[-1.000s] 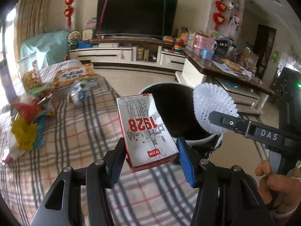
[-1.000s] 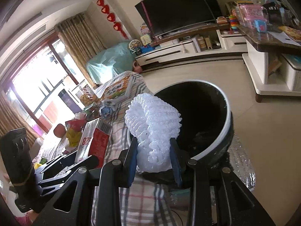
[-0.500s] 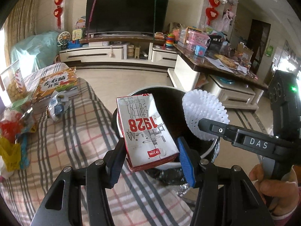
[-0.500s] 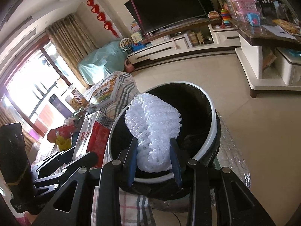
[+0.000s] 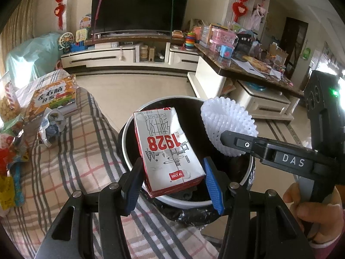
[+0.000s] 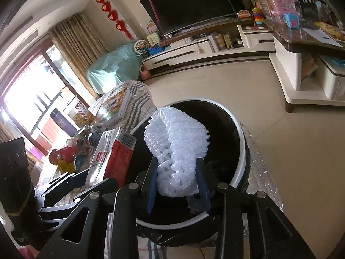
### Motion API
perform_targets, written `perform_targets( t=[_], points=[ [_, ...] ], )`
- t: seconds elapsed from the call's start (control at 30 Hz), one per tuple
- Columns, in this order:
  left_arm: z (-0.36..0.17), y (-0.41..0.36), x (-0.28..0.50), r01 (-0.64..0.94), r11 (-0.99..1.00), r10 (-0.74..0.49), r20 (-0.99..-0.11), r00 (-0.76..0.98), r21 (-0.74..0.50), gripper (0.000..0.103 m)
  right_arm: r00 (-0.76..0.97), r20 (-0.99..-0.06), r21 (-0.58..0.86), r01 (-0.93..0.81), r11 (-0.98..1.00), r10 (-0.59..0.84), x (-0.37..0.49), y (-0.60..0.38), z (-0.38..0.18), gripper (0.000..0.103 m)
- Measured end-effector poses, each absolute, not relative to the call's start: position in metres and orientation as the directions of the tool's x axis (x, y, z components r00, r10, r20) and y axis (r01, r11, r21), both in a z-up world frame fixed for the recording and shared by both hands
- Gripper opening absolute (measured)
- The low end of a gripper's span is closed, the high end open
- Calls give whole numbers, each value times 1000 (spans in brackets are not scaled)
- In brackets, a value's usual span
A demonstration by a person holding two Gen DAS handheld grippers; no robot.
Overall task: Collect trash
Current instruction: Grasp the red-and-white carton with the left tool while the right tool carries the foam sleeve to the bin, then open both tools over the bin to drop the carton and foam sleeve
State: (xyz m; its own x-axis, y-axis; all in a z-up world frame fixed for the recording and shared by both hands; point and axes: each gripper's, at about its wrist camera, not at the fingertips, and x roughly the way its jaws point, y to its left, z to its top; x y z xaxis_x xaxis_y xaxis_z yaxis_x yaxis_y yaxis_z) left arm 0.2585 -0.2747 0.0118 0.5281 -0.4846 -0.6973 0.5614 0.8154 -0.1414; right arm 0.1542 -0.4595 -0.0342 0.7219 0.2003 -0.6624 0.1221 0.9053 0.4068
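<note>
Both claws are loaded — our left gripper [image 5: 172, 179] clamps the milk carton [image 5: 167, 149], our right gripper [image 6: 177, 185], jaws just easing, pinches the foam net [image 6: 176, 149]. We're over the bin [image 5: 129, 161]; wrappers [image 5: 13, 155] wait at nine o'clock.

Daylit room, fairly bright overall. Right wrist view: window [image 6: 32, 99] at 9 o'clock is blown out to white and washes the nearby clutter. Left wrist view: smaller glare patch at 3 o'clock by the frame edge. Television [image 5: 138, 8] reads as a dark, flat panel with faint reflections. Bin [image 6: 242, 151] interior is in deep shadow, detail lost. Strong fisheye bending and black vignette at all corners. Foreground sharp; no motion blur.
</note>
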Motion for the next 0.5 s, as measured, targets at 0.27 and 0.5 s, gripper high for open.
perform_targets(
  t=[0.27,0.5],
  points=[
    [8,-281,265,553,819,-479,-710,517,-150,54,718,-671,402,144,905,184,159,-465,-35,54],
    [11,-270,252,532,831,-481,-694,536,-165,59,739,-648,421,146,895,184,155,-468,-29,68]
  ],
)
